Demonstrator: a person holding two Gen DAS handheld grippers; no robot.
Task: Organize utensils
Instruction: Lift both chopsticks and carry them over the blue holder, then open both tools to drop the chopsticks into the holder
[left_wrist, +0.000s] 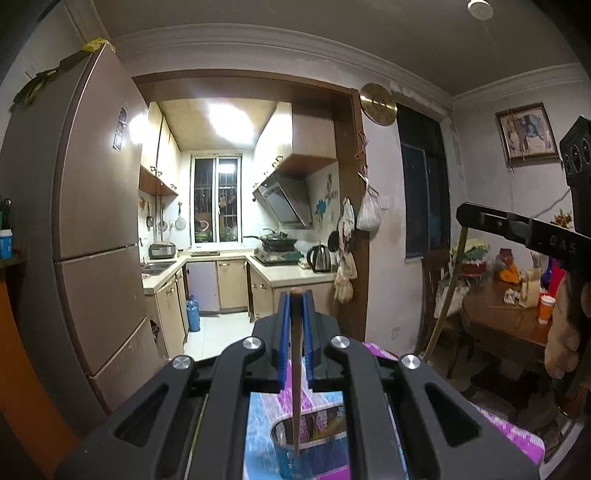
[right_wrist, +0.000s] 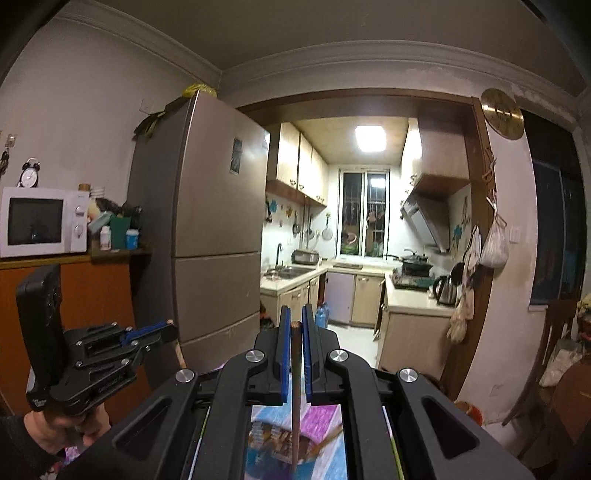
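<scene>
The left gripper (left_wrist: 295, 295) has its blue-padded fingers (left_wrist: 282, 332) clamped on a slim brown wooden chopstick (left_wrist: 295, 369), which stands close to upright between them: its blunt end pokes just above the fingertips and its long axis runs straight down, the tapered tip pointing into the open mouth of a shiny round metal container (left_wrist: 314, 443) directly below the gripper. The right gripper (right_wrist: 294, 325) is likewise closed on a second brown wooden chopstick (right_wrist: 295, 387), held near vertical, butt end level with the fingertips and the lower end pointing down into the same metal container (right_wrist: 280, 446) beneath it, where other stick ends lean against the rim. The container stands on a worktop covered by a purple, blue and white patterned cloth (left_wrist: 498, 424), under both grippers. In the right wrist view the left gripper (right_wrist: 162, 330) appears to the left and lower, gripped by a bare hand (right_wrist: 62, 428), its chopstick slanting downward. Ahead of both grippers stand a tall brown refrigerator (right_wrist: 214, 221) and a lit kitchen doorway (left_wrist: 240, 184)
</scene>
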